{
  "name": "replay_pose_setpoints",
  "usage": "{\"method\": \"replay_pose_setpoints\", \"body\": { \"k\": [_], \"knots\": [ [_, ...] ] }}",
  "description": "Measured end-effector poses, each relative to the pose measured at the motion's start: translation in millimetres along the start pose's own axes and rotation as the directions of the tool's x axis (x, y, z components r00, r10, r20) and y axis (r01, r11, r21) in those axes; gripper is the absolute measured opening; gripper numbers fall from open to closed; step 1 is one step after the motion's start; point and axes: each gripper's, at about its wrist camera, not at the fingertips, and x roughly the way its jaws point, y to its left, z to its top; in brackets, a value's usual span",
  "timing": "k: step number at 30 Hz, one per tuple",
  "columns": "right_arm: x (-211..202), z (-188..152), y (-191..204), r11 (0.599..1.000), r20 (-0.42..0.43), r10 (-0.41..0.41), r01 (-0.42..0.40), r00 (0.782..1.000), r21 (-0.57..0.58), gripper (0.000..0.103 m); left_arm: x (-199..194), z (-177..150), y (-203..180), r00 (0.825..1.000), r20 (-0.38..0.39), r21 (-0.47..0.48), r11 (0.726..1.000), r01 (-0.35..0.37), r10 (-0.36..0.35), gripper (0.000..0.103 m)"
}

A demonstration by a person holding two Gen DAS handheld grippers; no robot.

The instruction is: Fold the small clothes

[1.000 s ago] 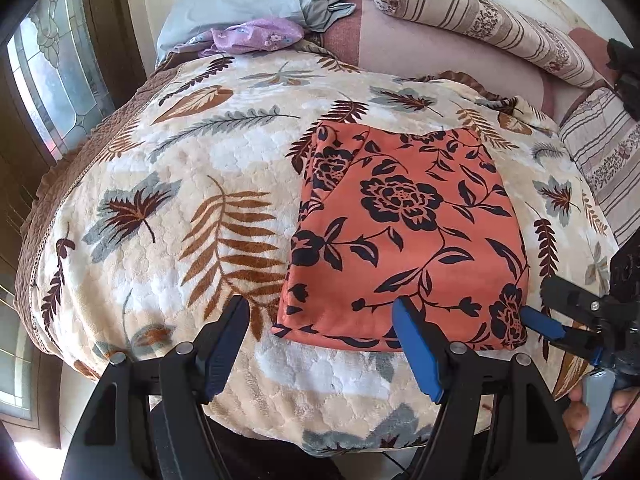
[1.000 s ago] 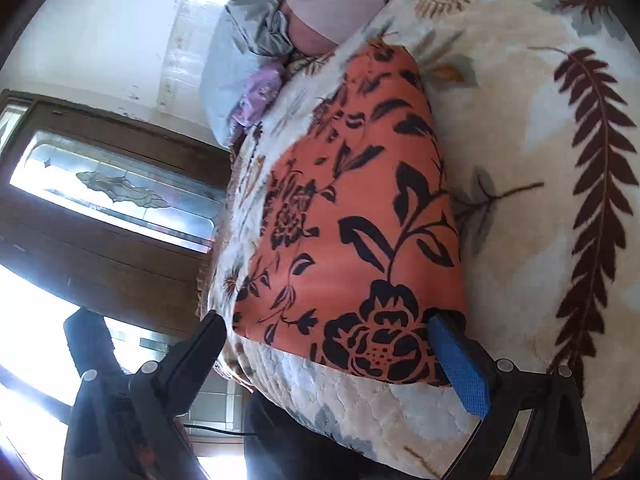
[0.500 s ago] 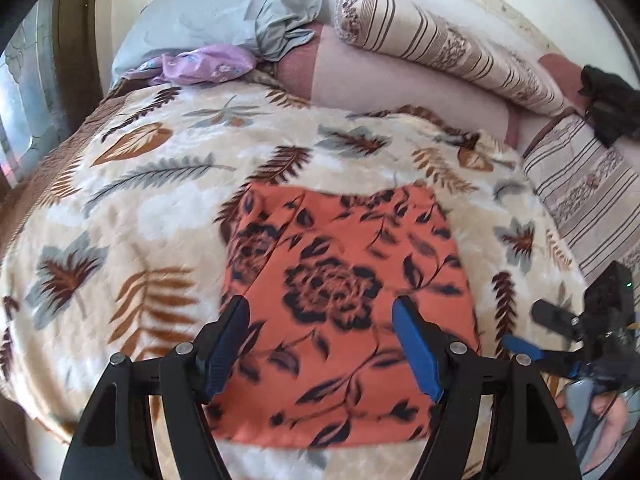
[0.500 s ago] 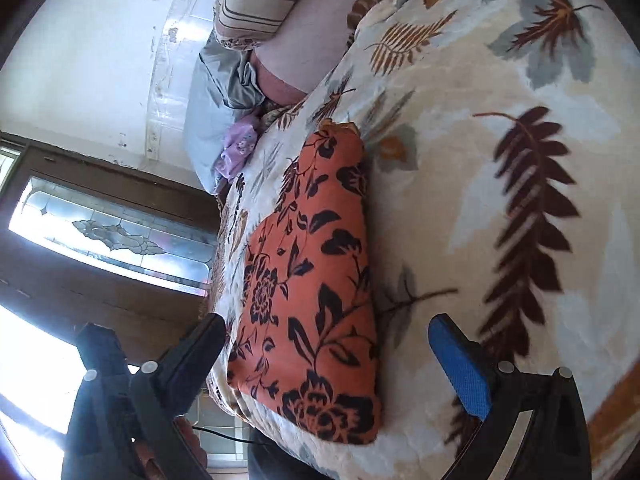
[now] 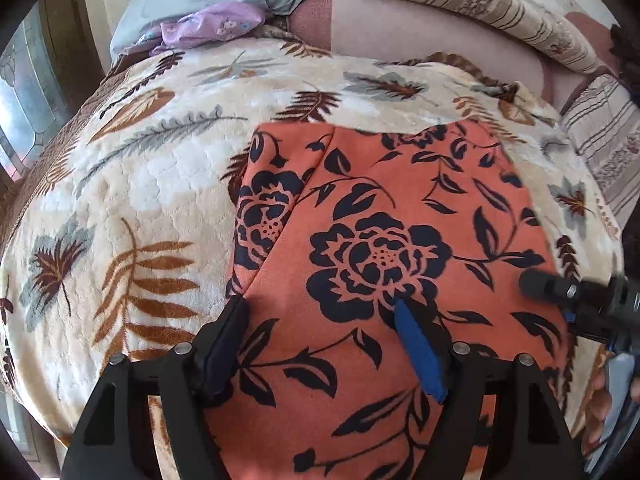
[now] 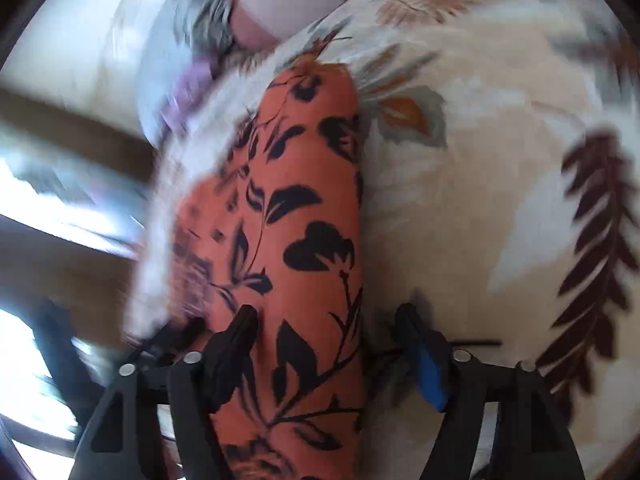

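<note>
An orange cloth with black flowers (image 5: 384, 248) lies folded flat on the leaf-print blanket (image 5: 132, 184). My left gripper (image 5: 320, 316) is open and hovers low over the cloth's near half, fingers spread above it. My right gripper (image 6: 326, 320) is open and straddles the cloth's right edge (image 6: 304, 240), one finger over the cloth, the other over the blanket. The right gripper also shows at the right edge of the left wrist view (image 5: 572, 292). The right wrist view is blurred.
Grey and purple clothes (image 5: 216, 26) are piled at the head of the bed. Striped pillows (image 5: 480, 4) lie along the far side and right. A glass window (image 5: 20, 92) is at the left, past the bed's edge.
Both grippers have moved forward over the cloth. The left one went from the bed's near edge to above the cloth; the right one closed in on the cloth's right edge.
</note>
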Motion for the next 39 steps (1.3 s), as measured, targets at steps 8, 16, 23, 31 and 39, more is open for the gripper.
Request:
{"method": "replay_pose_setpoints", "body": {
  "k": [8,16,23,31,39],
  "knots": [
    [-29.2,-8.0,-7.9,1.0,0.042,-0.002,0.001,0.999,0.022,0.087,-21.6,-6.2,34.2,0.999,0.024,-0.072,0.997,-0.04,0.041,0.077],
    [-55.4,-34.8,61.1,0.979,0.253,0.0,0.052,0.967,-0.198,0.091,-23.9,-15.5,41.6,0.999,0.006,-0.077,0.996,-0.052,0.053,0.077],
    [-12.6,-34.8,66.0,0.975,0.103,-0.001,0.024,0.995,-0.222,0.092,-36.9,-22.8,44.6,0.998,0.014,-0.071,0.995,-0.065,0.066,0.077],
    [-42.5,-43.3,72.4,0.973,0.14,0.052,-0.018,0.989,-0.229,0.092,-39.6,-22.5,48.1,0.997,0.011,-0.086,0.994,-0.071,0.073,0.077],
    [-1.9,-48.7,66.2,0.968,-0.014,0.054,-0.055,0.998,-0.244,0.093,-39.7,-25.3,43.3,0.997,-0.002,-0.068,0.994,-0.081,0.081,0.077]
  ]
}}
